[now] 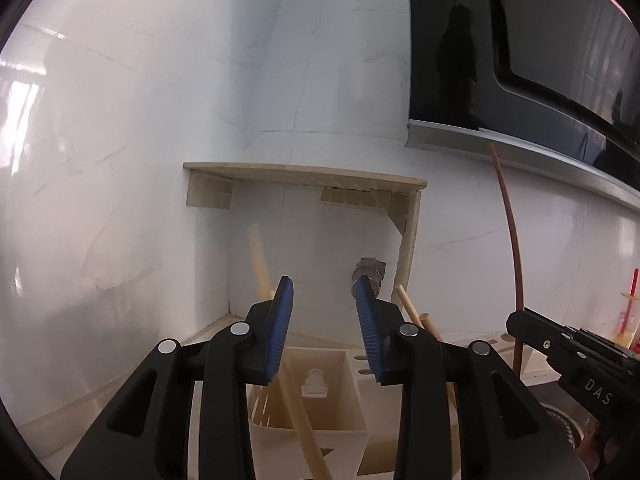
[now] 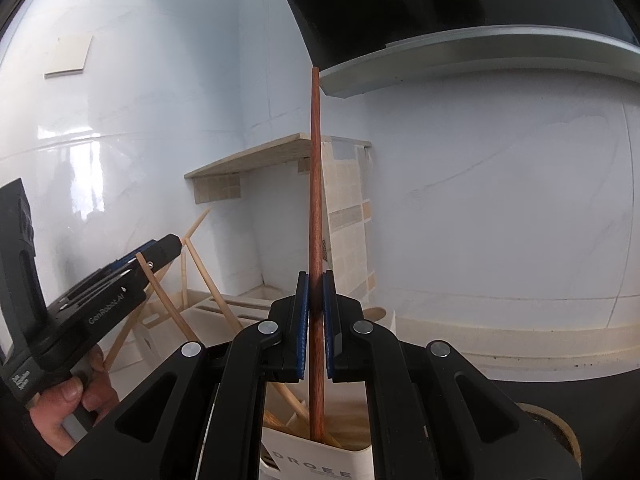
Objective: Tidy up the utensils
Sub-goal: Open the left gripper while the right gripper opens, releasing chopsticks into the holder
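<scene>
A white glossy tiled wall (image 1: 120, 120) wraps the corner and takes up most of both views. A black range hood (image 1: 540, 60) with a grey metal lower edge juts out at upper right and caps the room above. One small wooden shelf (image 1: 304, 174) is fixed in the corner, with one side panel running down at its right end; the space under it is open down to the tabletop (image 2: 500, 344).

Below stands a cream utensil holder (image 1: 320, 392), divided into compartments with thin walls. In the right wrist view at least four pale wooden sticks (image 2: 208, 276) lean out of it at different angles and cross each other, crowding its left side.

Two hand-held grippers are in view. The left hand-held gripper (image 1: 326, 332) hovers level over the holder with its blue pads apart; one pale stick (image 1: 298, 420) leans between them, touching neither pad. A hand (image 2: 76, 404) grips its handle in the right wrist view.

The right hand-held gripper (image 2: 316, 324) is clamped on a single dark red-brown chopstick (image 2: 315, 200), which stands nearly upright. Its lower end dips inside the holder's near compartment, and its tip rises close to the hood's edge.
</scene>
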The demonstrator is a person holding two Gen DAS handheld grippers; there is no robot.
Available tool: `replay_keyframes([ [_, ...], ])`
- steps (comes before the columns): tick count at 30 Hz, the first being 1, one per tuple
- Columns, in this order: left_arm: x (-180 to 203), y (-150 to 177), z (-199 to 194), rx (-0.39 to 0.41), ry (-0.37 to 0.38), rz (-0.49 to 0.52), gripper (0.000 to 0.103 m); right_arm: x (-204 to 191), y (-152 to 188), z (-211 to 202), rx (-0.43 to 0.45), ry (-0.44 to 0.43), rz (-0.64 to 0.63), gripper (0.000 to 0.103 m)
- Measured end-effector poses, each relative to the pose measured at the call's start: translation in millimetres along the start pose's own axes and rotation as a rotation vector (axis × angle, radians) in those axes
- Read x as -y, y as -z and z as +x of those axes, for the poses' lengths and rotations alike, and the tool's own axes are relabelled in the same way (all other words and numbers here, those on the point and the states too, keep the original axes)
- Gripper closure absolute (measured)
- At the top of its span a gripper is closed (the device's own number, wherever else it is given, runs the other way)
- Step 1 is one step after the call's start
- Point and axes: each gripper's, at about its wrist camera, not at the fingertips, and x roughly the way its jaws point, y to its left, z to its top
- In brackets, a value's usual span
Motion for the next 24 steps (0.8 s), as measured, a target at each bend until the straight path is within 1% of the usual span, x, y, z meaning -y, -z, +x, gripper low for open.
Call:
replay_keyframes([
  [4, 5, 2, -2, -0.001, -0.001, 0.034, 0.071, 2, 3, -2, -0.008, -0.001, 0.013, 0.095],
  [8, 6, 1, -6, 0.000, 0.005, 0.028, 0.071, 4, 3, -2, -0.015, -0.005, 0.019, 0.095],
  [10, 7, 0, -9, 0.007, 0.007, 0.030, 0.070, 4, 5, 0, -0.038, -0.020, 0.027, 0.095],
  [12, 7, -2, -13, 0.018, 0.011, 0.029, 0.062, 4, 5, 3, -0.046, -0.015, 0.026, 0.095],
  [13, 8, -3, -16, 0.032, 0.010, 0.025, 0.056, 4, 5, 3, -0.046, -0.015, 0.024, 0.095],
  [14, 8, -4, -19, 0.043, 0.008, 0.024, 0.055, 3, 5, 2, -0.040, -0.010, 0.021, 0.095],
  [18, 9, -8, -23, 0.058, 0.008, 0.029, 0.054, 4, 5, -1, -0.034, -0.005, 0.024, 0.095],
  [19, 9, -9, -24, 0.063, 0.006, 0.029, 0.052, 4, 5, -1, -0.035, -0.003, 0.025, 0.090],
  [20, 9, -9, -26, 0.068, 0.004, 0.028, 0.051, 4, 5, -2, -0.036, -0.004, 0.029, 0.072],
  [22, 8, -10, -28, 0.077, 0.002, 0.021, 0.048, 5, 5, -4, -0.024, 0.007, 0.040, 0.050],
  [24, 8, -11, -29, 0.081, 0.000, 0.021, 0.048, 4, 5, -10, 0.011, 0.023, 0.033, 0.050],
])
